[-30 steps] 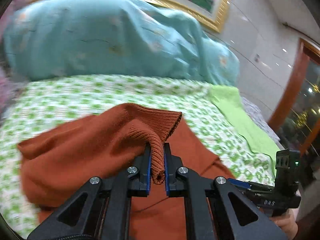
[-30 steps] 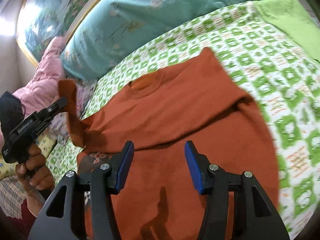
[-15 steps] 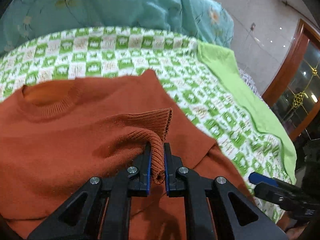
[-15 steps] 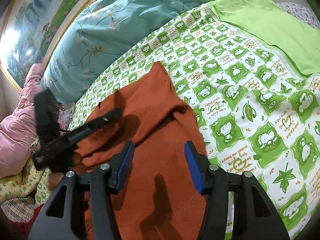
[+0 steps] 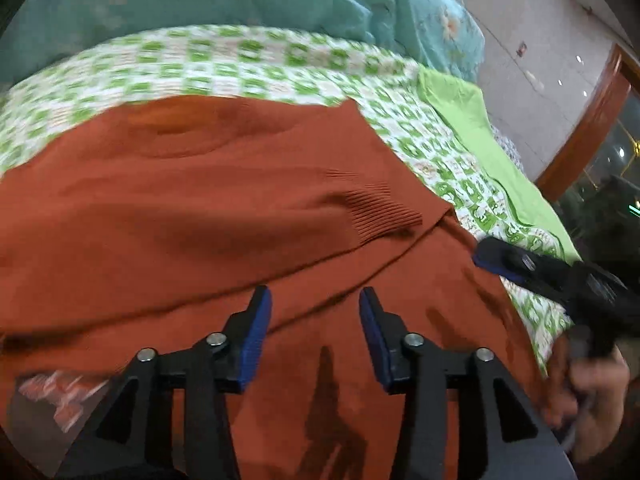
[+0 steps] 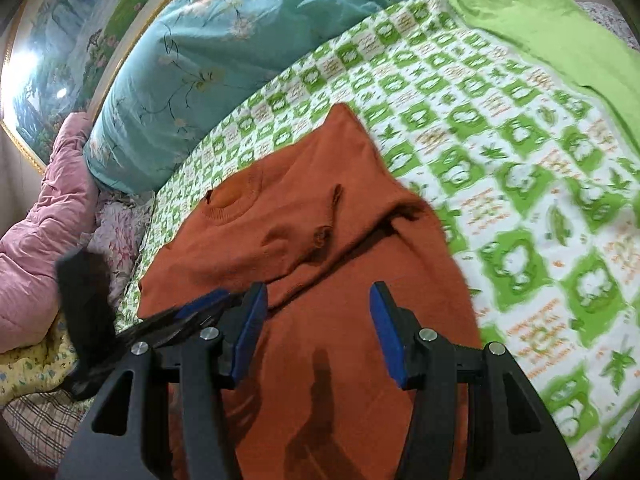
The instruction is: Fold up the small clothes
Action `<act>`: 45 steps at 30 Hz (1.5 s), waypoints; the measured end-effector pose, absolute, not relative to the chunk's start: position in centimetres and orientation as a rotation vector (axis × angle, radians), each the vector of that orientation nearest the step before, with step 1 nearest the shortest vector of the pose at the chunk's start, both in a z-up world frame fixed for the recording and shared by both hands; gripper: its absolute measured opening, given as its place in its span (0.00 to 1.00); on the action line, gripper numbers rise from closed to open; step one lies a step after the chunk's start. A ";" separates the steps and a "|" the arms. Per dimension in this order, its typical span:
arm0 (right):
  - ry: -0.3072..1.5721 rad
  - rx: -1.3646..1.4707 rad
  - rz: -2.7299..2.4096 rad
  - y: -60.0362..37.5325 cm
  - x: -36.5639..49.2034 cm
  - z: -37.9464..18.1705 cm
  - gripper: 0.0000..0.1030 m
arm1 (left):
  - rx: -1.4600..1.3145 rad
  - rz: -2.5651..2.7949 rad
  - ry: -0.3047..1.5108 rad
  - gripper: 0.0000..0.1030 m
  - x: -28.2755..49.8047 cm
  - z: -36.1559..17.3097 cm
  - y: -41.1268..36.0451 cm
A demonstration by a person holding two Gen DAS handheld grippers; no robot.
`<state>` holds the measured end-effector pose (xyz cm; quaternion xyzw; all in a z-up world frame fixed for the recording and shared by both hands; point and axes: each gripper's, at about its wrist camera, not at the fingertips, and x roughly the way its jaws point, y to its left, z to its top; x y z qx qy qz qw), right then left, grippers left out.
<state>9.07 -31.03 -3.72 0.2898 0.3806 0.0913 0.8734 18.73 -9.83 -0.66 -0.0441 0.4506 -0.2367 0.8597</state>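
A rust-orange knit sweater (image 5: 208, 200) lies on the green-and-white checked bedsheet (image 5: 248, 60). One sleeve is folded across the chest, its ribbed cuff (image 5: 380, 212) lying flat. My left gripper (image 5: 314, 336) is open and empty just above the sweater's lower body. My right gripper (image 6: 316, 332) is open and empty over the same sweater (image 6: 320, 216). The right gripper shows at the right in the left wrist view (image 5: 520, 264). The left gripper shows blurred at the left in the right wrist view (image 6: 188, 312).
A teal quilt (image 6: 208, 40) is heaped at the head of the bed. A plain lime-green cloth (image 6: 552, 20) lies at the sheet's right edge. A pink quilt (image 6: 40, 220) sits at the left. A wooden door frame (image 5: 580, 120) stands beyond the bed.
My left gripper has opened and let go of the sleeve cuff, which now lies flat across the sweater's chest. The left gripper has drawn back toward the hem. The right gripper stays open.
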 end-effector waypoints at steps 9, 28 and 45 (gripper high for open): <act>0.814 0.558 0.200 -30.0 14.8 -3.7 0.61 | -0.204 -0.005 0.904 0.59 16.3 0.2 8.4; 0.626 0.486 0.217 -29.1 15.8 0.5 0.09 | -0.128 0.107 0.760 0.14 17.4 0.6 9.2; 0.802 0.429 0.169 -30.0 16.4 -5.0 0.09 | -0.070 0.005 0.978 0.19 15.2 -4.3 10.2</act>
